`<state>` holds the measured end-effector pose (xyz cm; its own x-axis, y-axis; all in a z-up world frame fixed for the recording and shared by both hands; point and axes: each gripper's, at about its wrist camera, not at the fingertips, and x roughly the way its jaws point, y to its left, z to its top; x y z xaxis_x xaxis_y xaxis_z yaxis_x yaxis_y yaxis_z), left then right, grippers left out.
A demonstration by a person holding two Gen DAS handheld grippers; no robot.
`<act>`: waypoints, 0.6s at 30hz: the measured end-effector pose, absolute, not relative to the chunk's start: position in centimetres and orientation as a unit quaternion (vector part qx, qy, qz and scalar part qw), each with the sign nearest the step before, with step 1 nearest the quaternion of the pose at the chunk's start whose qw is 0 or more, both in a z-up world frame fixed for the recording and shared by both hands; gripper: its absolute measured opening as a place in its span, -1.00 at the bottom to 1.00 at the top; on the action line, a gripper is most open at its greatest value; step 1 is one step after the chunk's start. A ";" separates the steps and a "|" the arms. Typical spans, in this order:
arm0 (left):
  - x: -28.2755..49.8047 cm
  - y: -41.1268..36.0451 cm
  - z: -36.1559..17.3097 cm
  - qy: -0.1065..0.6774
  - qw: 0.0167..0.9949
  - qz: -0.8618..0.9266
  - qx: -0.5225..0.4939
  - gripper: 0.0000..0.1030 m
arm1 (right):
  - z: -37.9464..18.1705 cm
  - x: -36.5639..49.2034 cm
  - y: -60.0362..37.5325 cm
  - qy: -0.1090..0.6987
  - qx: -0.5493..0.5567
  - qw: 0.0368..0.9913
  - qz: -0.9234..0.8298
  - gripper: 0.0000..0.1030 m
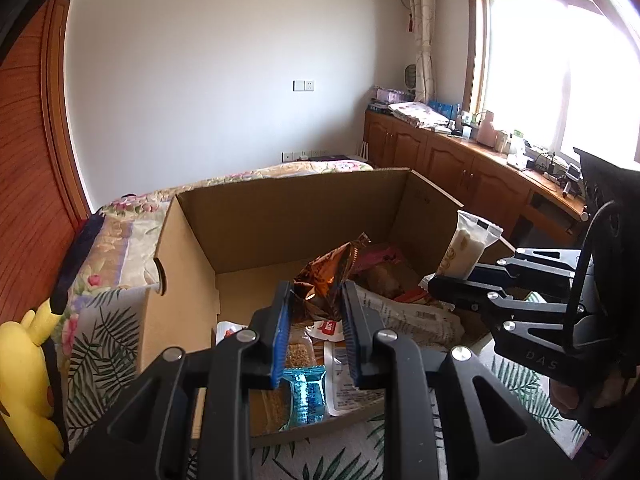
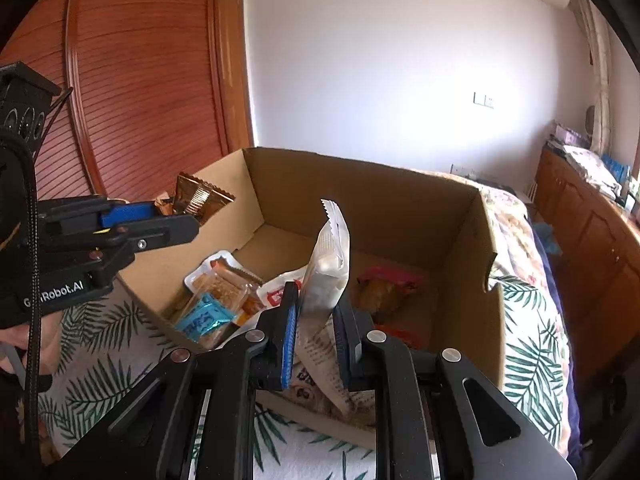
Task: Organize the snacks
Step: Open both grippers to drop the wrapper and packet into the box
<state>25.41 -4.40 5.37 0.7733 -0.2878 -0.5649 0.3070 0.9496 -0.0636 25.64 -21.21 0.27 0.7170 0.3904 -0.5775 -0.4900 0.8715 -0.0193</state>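
An open cardboard box (image 1: 280,216) stands on the bed; it also shows in the right wrist view (image 2: 400,196). My left gripper (image 1: 316,300) is shut on a shiny brown-gold snack bag (image 1: 332,276) and holds it above the box's near left part; that bag also shows in the right wrist view (image 2: 200,196). My right gripper (image 2: 316,308) is shut on a white snack packet (image 2: 328,264), held upright over the box; the left wrist view shows the packet (image 1: 466,248) too. Several snacks lie in the box, among them a blue packet (image 1: 308,396) and a pink-red bag (image 2: 386,284).
The box sits on a leaf-print bedspread (image 2: 532,344). A yellow plush toy (image 1: 28,380) lies at the left. A wooden wardrobe (image 2: 140,80) stands behind, and wooden cabinets (image 1: 460,160) with clutter run under the window.
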 end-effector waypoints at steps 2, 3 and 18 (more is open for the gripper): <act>25.7 -4.4 4.9 0.301 0.940 -0.158 0.015 -0.57 | 0.0 26.0 -21.1 0.294 -0.085 0.922 0.236 -0.72; 25.7 -4.5 4.9 0.302 0.940 -0.158 0.015 -0.57 | -0.2 26.2 -21.2 0.296 -0.085 0.922 0.236 -0.72; 25.1 -5.0 4.2 0.300 0.942 -0.148 0.023 -0.22 | -0.1 26.2 -21.1 0.294 -0.079 0.925 0.227 -0.58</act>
